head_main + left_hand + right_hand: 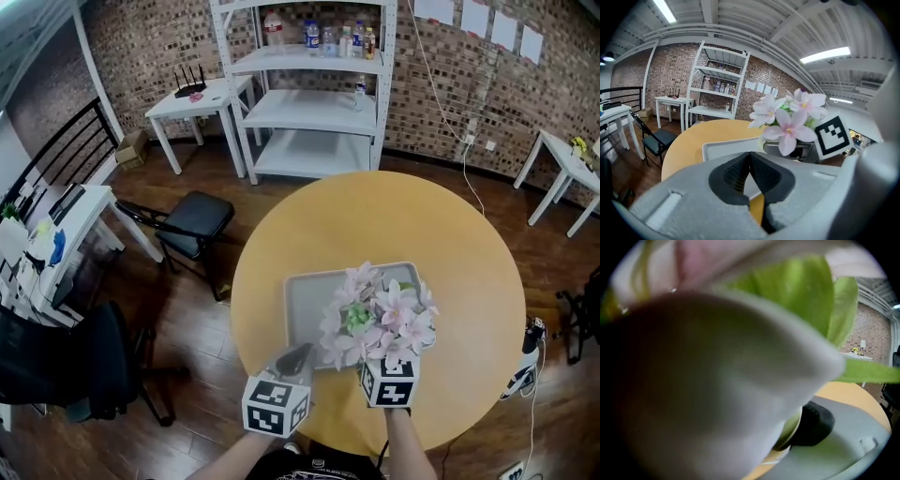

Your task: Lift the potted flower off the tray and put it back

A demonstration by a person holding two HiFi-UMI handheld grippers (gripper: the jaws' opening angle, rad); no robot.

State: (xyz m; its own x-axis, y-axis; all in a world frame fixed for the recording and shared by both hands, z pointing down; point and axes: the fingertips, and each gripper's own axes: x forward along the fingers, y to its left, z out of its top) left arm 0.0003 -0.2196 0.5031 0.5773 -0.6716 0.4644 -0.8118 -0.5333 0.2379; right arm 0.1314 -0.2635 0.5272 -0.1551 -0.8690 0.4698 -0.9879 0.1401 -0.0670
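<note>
While the left gripper [750, 165] is pinched empty, the right gripper [388, 373] clamps the pink potted flower [380, 314] at the grey rectangular tray [307, 289]'s near edge.

Even, fairly bright indoor light is supplied by ceiling tube lamps [824, 54], which are blown out to white in the left gripper view. The table [469, 281] is lit evenly. Straight lines are bent toward the edges of every view, and both gripper views are framed by dark corners. The right gripper view is nearly filled by the potted flower [717, 380], rendered as an unfocused pale blur.
</note>
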